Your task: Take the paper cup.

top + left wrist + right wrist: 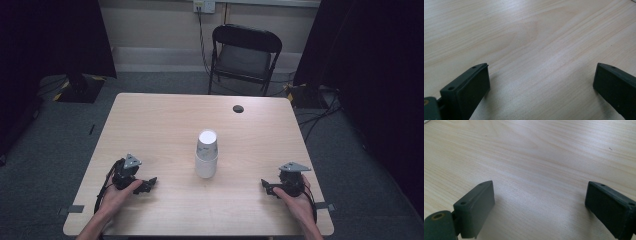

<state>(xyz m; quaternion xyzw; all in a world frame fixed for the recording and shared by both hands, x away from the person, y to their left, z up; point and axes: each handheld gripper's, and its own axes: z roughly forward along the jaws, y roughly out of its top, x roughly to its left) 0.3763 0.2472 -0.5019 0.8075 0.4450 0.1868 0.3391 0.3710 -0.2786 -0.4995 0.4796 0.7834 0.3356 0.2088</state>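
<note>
So there's a light wooden table (165,120) with a stack of white paper cups (206,154) sitting upside down pretty much dead centre, a bit toward the near edge. The left gripper (148,185) rests low on the table at the near left, held in the person's left hand (120,192), jaws pointing inward toward the cups but well apart from them. The right gripper (266,186) mirrors it on the near right, in the right hand (295,197), also aimed at the middle and also well clear of the stack.

Both claws are spread wide with nothing in them. In each gripper view you just see two black pads (one at each bottom corner) with bare wood grain between them.

Behind the table there's a black folding chair (245,55), and a small dark round cable hole (238,108) near the far edge of the tabletop.
</note>
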